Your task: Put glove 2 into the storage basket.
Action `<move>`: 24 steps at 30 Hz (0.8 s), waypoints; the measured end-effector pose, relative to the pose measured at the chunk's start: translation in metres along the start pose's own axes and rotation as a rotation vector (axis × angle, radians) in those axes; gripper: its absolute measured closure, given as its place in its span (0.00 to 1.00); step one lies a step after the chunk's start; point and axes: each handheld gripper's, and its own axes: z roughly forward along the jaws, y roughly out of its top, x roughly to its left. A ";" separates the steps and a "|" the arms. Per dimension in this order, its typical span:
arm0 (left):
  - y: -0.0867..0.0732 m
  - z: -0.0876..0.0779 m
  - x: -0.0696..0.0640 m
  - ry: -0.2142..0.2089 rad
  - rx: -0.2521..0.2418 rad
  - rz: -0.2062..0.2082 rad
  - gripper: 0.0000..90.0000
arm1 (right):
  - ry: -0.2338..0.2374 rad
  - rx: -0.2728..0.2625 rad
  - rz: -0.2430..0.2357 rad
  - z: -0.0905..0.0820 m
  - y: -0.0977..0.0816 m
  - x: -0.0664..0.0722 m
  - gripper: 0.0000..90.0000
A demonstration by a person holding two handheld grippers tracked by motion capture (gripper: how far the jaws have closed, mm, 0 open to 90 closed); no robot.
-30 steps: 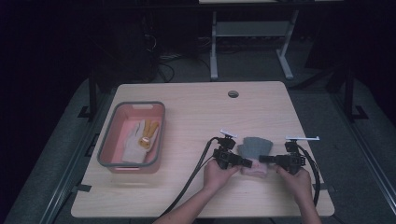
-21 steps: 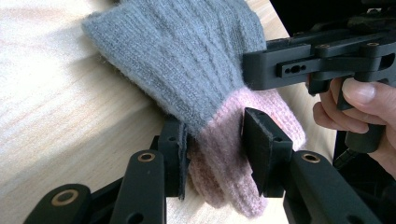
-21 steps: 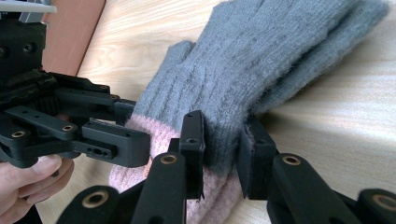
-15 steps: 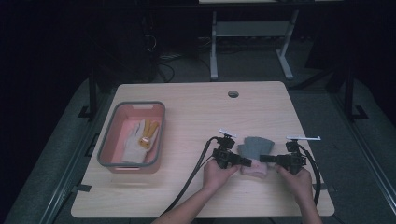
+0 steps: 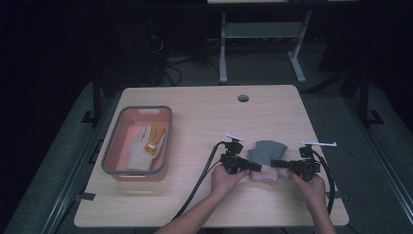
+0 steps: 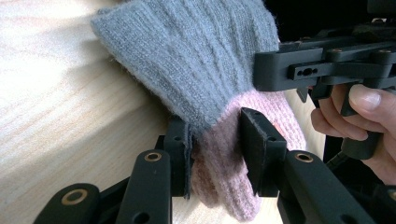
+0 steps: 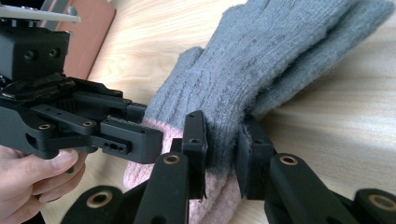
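We see a knitted glove (image 5: 265,158), grey at the cuff end and pink toward the fingers, lying on the desk (image 5: 204,126) well to the right of the red bin (image 5: 138,144), toward the desk's near edge. The left claw (image 5: 253,165) comes at the glove from the side nearer the bin, and its jaws have just been closing; in the left gripper view the left claw (image 6: 217,140) has its pads pressed on a pinch of the knit where the grey meets the pink, so it is clamped on the glove (image 6: 196,70). The right claw (image 5: 276,164) reaches in from the side away from the bin, its jaws also having just been closing; in the right gripper view the right claw (image 7: 222,140) is clamped on a fold of the glove (image 7: 261,60) at the same grey-pink seam. The two claws face each other across the glove, close together. Inside the bin lie a pale glove and a yellow-orange glove (image 5: 157,138).
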 end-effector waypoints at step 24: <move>-0.005 -0.053 -0.006 -0.017 -0.064 0.062 0.73 | 0.086 -0.046 -0.066 0.002 0.005 0.037 0.84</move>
